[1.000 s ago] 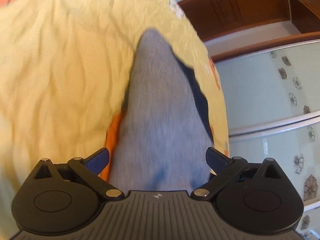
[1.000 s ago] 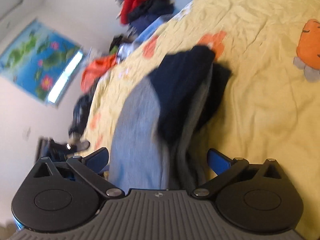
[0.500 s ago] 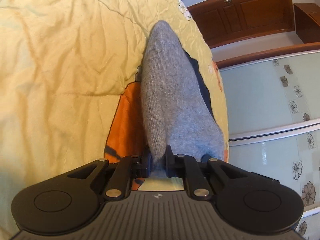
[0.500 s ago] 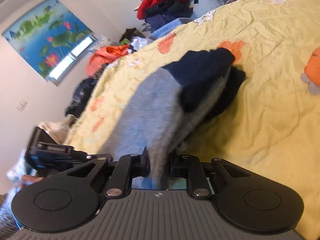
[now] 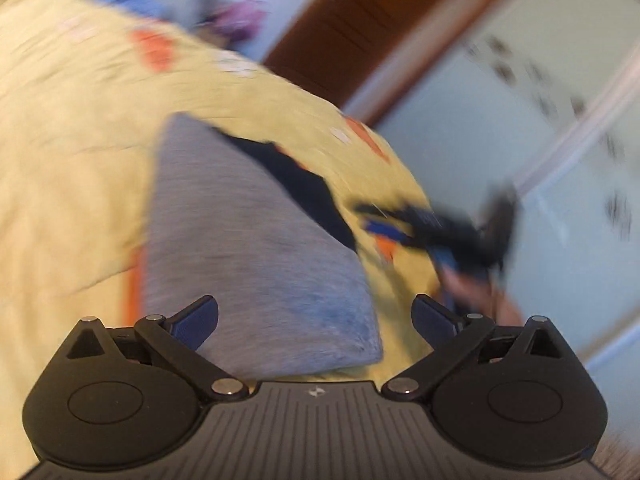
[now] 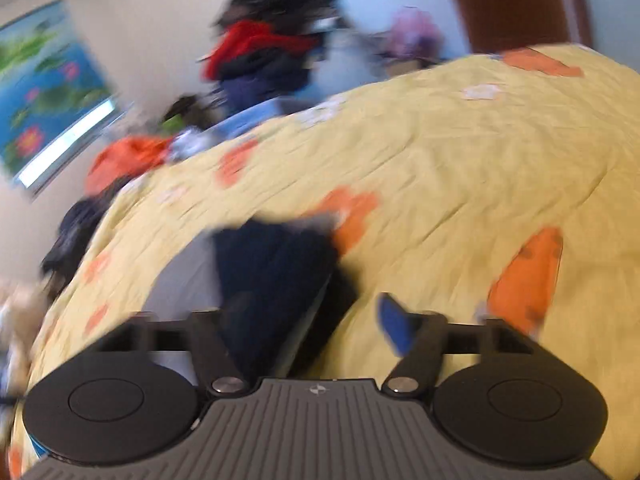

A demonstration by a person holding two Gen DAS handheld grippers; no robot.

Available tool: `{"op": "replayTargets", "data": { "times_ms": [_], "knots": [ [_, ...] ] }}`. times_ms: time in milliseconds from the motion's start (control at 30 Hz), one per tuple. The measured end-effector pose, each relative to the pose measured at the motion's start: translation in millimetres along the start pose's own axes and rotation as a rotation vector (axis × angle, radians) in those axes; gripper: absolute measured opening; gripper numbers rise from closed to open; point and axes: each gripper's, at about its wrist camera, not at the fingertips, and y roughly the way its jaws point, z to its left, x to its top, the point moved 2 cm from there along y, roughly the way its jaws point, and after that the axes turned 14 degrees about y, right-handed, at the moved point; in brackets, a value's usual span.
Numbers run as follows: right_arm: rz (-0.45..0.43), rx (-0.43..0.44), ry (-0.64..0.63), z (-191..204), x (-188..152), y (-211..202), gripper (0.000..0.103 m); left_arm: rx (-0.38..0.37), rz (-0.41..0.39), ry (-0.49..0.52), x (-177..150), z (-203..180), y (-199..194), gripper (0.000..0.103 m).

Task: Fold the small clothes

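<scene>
A small grey garment (image 5: 248, 236) with a navy end (image 5: 308, 188) lies flat on the yellow bedspread (image 5: 72, 184). My left gripper (image 5: 316, 316) hovers just above its near grey edge. Its jaws are opening and stand wide, and the pads touch nothing. In the right wrist view the navy part (image 6: 276, 264) and the grey part (image 6: 184, 280) lie under my right gripper (image 6: 308, 324). Its jaws are opening too, with the cloth below them but not pinched. The right gripper (image 5: 436, 228) also shows as a blur in the left wrist view, held by a hand at the bed's edge.
A heap of dark and red clothes (image 6: 272, 52) sits beyond the bed's far side, with an orange garment (image 6: 128, 156) at its left corner. A wooden door (image 5: 340, 32) and a pale patterned wardrobe panel (image 5: 500, 112) stand to the right of the bed.
Half a second ago both grippers were shut on the garment's near edge. Both have since let go and pulled back and upward. The garment lies loose on the bedspread.
</scene>
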Motion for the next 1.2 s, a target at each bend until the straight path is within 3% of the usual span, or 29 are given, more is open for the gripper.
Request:
{"op": "replayTargets", "data": {
  "times_ms": [100,167,200,300,467,633,700,767,800,833,867,900,933,1000,1067,1100,1167,1200],
  "knots": [
    [0.096,0.087,0.08,-8,17,36,0.062,0.022,0.037,0.11,-9,-29,34,0.103],
    [0.129,0.155,0.108,-8,20,49,0.045,0.013,0.054,0.157,-18,-46,49,0.103],
    [0.131,0.153,0.102,-7,20,53,0.007,0.004,0.053,0.179,-21,-53,57,0.103],
    [0.095,0.18,0.032,6,19,48,0.009,0.025,0.075,0.236,-29,-66,78,0.103],
    [0.02,0.22,-0.042,34,35,28,0.009,0.055,0.086,0.226,-37,-68,92,0.103],
    [0.039,0.093,-0.137,33,37,60,0.008,0.031,0.058,0.141,-39,-68,83,0.103],
    [0.052,0.042,-0.15,25,34,77,0.008,0.037,0.083,0.178,-40,-76,77,0.103],
    [0.087,0.028,-0.14,20,32,87,0.008,-0.02,0.054,0.175,-43,-78,64,0.103],
    [0.071,0.008,-0.15,20,30,86,0.013,-0.022,0.06,0.166,-44,-76,61,0.103],
    [0.046,-0.022,-0.168,21,30,82,0.044,0.005,0.084,0.159,-46,-72,61,0.103],
    [0.026,-0.077,-0.182,22,30,75,0.061,0.04,0.118,0.143,-48,-67,61,0.103],
    [0.003,-0.117,-0.193,25,31,64,0.095,0.043,0.13,0.111,-48,-63,56,0.103],
    [-0.032,-0.105,-0.216,29,28,47,0.098,0.001,0.088,0.058,-48,-55,42,0.103],
    [-0.054,0.013,-0.25,36,13,4,0.094,-0.041,-0.014,-0.059,-46,-33,13,0.103],
    [-0.023,0.15,-0.283,42,-15,-32,0.082,-0.012,-0.087,-0.137,-47,-11,-11,0.103],
    [-0.032,0.178,-0.306,44,-33,-46,0.072,0.007,-0.105,-0.17,-48,0,-18,0.103],
    [-0.055,0.205,-0.373,49,-70,-65,0.068,0.015,-0.085,-0.223,-54,18,-21,0.103],
    [-0.053,0.196,-0.434,52,-89,-71,0.059,0.014,-0.063,-0.243,-58,25,-19,0.103]
  ]
}}
